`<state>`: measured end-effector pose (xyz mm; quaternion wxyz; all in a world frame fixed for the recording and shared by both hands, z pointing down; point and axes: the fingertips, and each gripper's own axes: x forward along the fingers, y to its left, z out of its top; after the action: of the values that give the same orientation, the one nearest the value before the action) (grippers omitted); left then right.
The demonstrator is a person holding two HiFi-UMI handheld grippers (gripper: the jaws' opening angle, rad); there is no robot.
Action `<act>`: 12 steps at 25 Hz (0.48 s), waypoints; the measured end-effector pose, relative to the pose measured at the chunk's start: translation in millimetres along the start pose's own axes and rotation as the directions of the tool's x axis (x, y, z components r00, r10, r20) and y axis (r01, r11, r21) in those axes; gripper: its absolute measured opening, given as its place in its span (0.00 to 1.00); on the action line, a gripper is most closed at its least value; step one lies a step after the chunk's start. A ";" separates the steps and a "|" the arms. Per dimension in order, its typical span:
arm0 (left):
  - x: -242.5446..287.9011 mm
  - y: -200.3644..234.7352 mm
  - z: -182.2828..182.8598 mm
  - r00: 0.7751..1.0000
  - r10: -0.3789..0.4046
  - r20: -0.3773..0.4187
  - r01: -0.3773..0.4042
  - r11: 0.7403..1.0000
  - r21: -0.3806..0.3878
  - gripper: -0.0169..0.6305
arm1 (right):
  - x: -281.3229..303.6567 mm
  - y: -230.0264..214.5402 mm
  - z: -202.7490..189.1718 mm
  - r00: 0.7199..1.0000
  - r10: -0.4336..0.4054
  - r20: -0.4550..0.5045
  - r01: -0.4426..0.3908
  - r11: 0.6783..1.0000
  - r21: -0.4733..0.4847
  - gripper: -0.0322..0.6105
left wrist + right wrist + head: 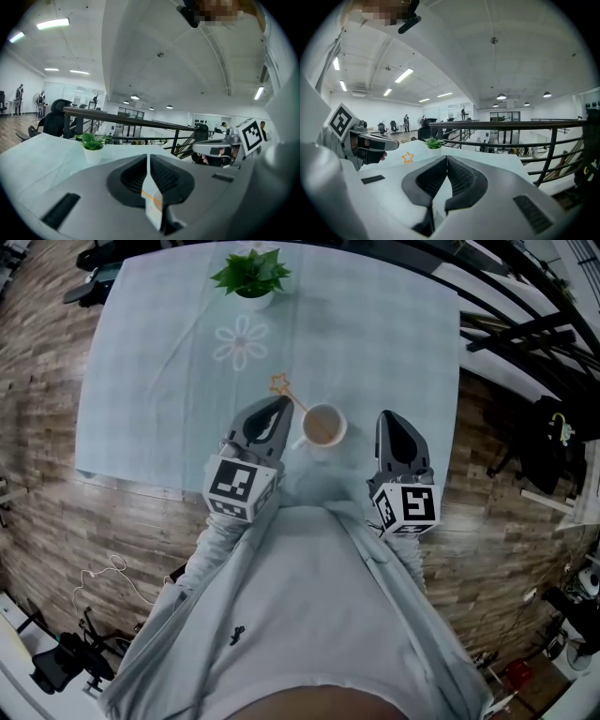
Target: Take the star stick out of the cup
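The star stick leans in a white cup [324, 425] on the pale tablecloth, and its orange star [278, 383] pokes out to the far left of the rim. The star [408, 157] also shows in the right gripper view. My left gripper [283, 401] hovers just left of the cup with its tip close to the stick; its jaws are shut [149, 157]. Through the slit under them I see a white surface crossed by an orange line, and whether they touch the stick I cannot tell. My right gripper [386, 416] is shut and empty [446, 159], to the right of the cup.
A small potted plant [251, 273] stands at the table's far edge, beyond a flower print on the tablecloth [240, 341]. The table [141, 381] sits on a wooden floor. A black railing [525, 324] runs along the right, with dark equipment [553, 446] beside it.
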<state>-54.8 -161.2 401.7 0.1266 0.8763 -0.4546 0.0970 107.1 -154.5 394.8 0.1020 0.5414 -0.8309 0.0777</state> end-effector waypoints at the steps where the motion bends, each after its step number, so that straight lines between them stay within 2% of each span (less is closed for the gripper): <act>1: 0.2 -1.5 -2.5 1.000 -0.010 -0.004 0.010 1.000 -0.009 0.06 | 0.0 0.5 -0.6 1.000 0.000 -0.003 0.000 1.000 -0.002 0.07; 7: -2.2 -3.3 -19.0 0.999 -0.039 -0.030 0.037 0.998 -0.052 0.07 | -1.6 5.3 -5.1 1.000 -0.004 -0.014 0.004 1.000 -0.003 0.07; 9: -1.2 -5.2 -24.4 0.997 -0.058 -0.045 0.055 0.996 -0.069 0.18 | -3.2 5.9 -6.2 1.000 -0.008 -0.016 0.008 1.000 -0.004 0.07; 12: 0.4 -6.6 -31.1 0.996 -0.070 -0.058 0.066 0.995 -0.078 0.20 | -5.5 6.5 -10.3 1.000 -0.015 -0.024 0.015 1.000 0.001 0.07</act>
<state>-50.9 -148.2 430.4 0.1770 0.8824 -0.4239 0.1020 104.2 -144.5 403.2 0.1123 0.5468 -0.8254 0.0837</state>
